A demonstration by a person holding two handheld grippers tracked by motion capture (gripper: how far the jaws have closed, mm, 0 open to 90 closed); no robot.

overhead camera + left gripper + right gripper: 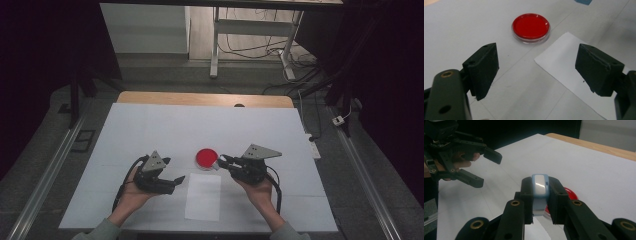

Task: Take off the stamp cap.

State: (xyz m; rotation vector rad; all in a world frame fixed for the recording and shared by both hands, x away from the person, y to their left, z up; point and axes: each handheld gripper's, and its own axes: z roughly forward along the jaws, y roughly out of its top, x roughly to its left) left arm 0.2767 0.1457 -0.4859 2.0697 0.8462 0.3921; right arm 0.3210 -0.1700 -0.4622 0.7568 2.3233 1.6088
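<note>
Red in its clear dish [530,27], the sample sits on the counter [150,130] just beyond the paper sheet [203,196] — right hand-held gripper [540,185] pinches a pale blue tool above it, left hand-held gripper [536,67] gapes empty; next, probably, lowering that tool to the dish

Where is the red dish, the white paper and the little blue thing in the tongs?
red dish [530,26], left gripper view, middle of its red top.
white paper [203,197], high view, middle of the sheet.
little blue thing [540,185], right gripper view, its pale shiny face between the right tongs.
</note>
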